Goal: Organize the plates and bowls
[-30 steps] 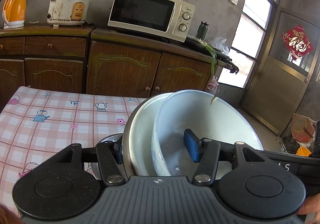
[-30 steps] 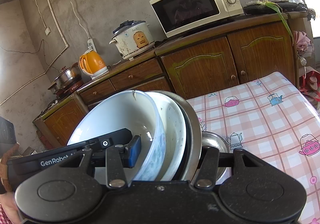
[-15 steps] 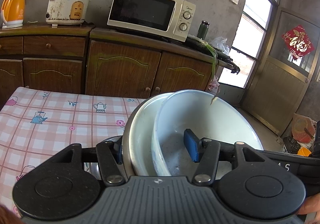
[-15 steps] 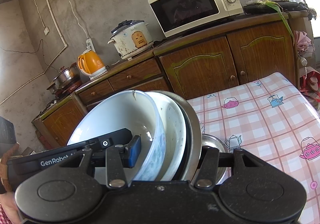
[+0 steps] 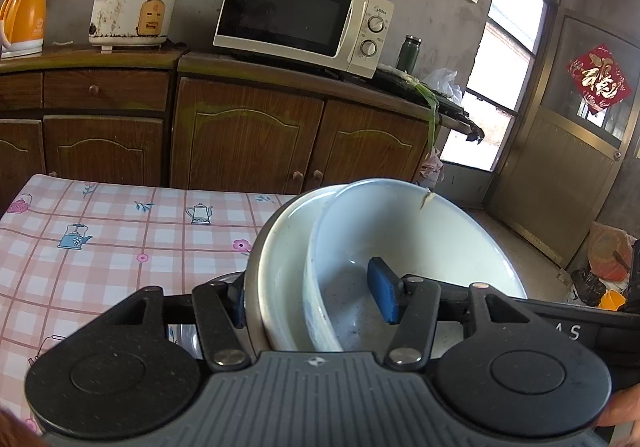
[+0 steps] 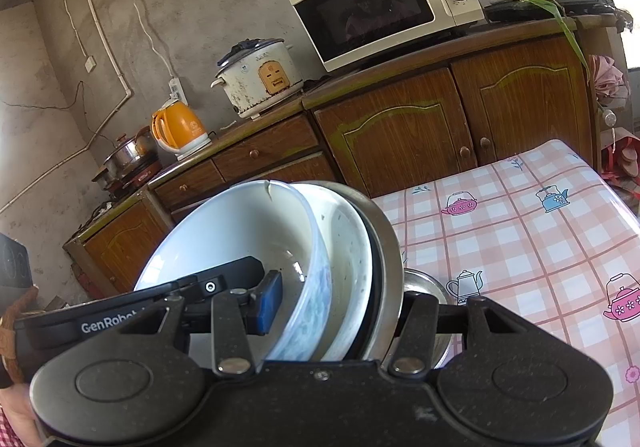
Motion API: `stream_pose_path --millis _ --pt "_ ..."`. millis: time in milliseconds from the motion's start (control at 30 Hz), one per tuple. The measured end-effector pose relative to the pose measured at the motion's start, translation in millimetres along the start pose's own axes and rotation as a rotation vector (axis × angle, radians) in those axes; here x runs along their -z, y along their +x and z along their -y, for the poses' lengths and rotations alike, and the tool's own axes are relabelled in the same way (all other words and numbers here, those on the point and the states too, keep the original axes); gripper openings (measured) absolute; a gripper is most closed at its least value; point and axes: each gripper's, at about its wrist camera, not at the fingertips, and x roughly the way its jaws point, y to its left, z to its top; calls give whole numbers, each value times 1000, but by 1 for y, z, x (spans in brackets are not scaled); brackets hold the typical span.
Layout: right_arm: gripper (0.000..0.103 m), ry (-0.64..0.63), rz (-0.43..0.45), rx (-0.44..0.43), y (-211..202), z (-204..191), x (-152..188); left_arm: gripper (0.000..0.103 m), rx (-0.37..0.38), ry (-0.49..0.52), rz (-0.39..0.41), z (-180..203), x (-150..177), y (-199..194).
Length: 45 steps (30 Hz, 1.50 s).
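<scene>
Brown wooden cabinets (image 5: 248, 135) ran along the grey wall, carrying a cream microwave (image 5: 300, 15), a stained rice cooker (image 5: 132, 11) and an orange kettle (image 5: 24, 19). Nearer, a tabletop (image 5: 100, 239) lay under a pink checked cloth printed with teapots.

Above its edge hung a nested stack of bowls (image 5: 360, 247), tipped up on its side: a white bowl with a chipped rim innermost, a second white bowl (image 6: 352, 247) around it, and a metal bowl (image 6: 386, 239) outermost. Another small metal dish (image 6: 428, 283) showed just behind the stack, low by the cloth.

The left hand-held gripper (image 5: 316, 295) was clamped on the stack at a medium spread, one blue pad (image 5: 384, 295) pressed inside the innermost bowl and the other finger against the metal outside. The right hand-held gripper (image 6: 340, 303) gripped the same stack from the opposite side in the same way, its blue pad (image 6: 270, 301) inside the inner bowl. Each gripper's body showed in the other's view.
</scene>
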Motion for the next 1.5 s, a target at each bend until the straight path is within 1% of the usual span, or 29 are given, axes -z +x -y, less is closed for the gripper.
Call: stream_pose_path --millis 1100,1500 --pt "60 38 -25 3 41 31 2 56 -9 1 -40 -9 3 39" --pt "60 27 -31 -19 63 41 -1 56 -32 -5 -36 -16 1 55"
